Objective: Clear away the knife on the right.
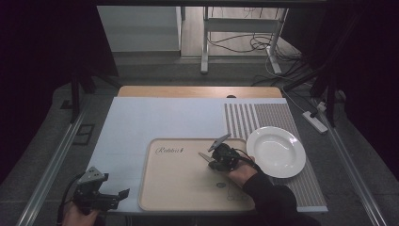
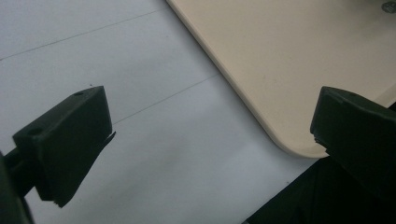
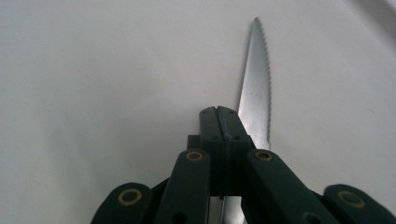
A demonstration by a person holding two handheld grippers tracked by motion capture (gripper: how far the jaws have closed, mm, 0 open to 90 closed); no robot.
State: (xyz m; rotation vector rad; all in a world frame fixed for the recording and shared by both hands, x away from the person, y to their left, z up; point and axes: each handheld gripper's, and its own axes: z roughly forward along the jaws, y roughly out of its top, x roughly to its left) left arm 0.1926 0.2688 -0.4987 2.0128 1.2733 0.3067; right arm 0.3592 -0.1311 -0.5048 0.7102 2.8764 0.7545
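A serrated knife [image 3: 256, 88] is clamped in the right gripper [image 1: 221, 157] over the tray [image 1: 179, 188], presumably for placing; the left gripper [image 1: 101, 195], jaws released, is parked beside the tray.

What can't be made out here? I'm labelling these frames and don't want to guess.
- Knife handle: in the right gripper view, hidden by the shut right gripper.
- Knife in the high view: too small and mostly covered by the gripper.
- Tray lettering: too small to read in the high view.
- Left hand: cut off by the high view's bottom edge, behind the left gripper.
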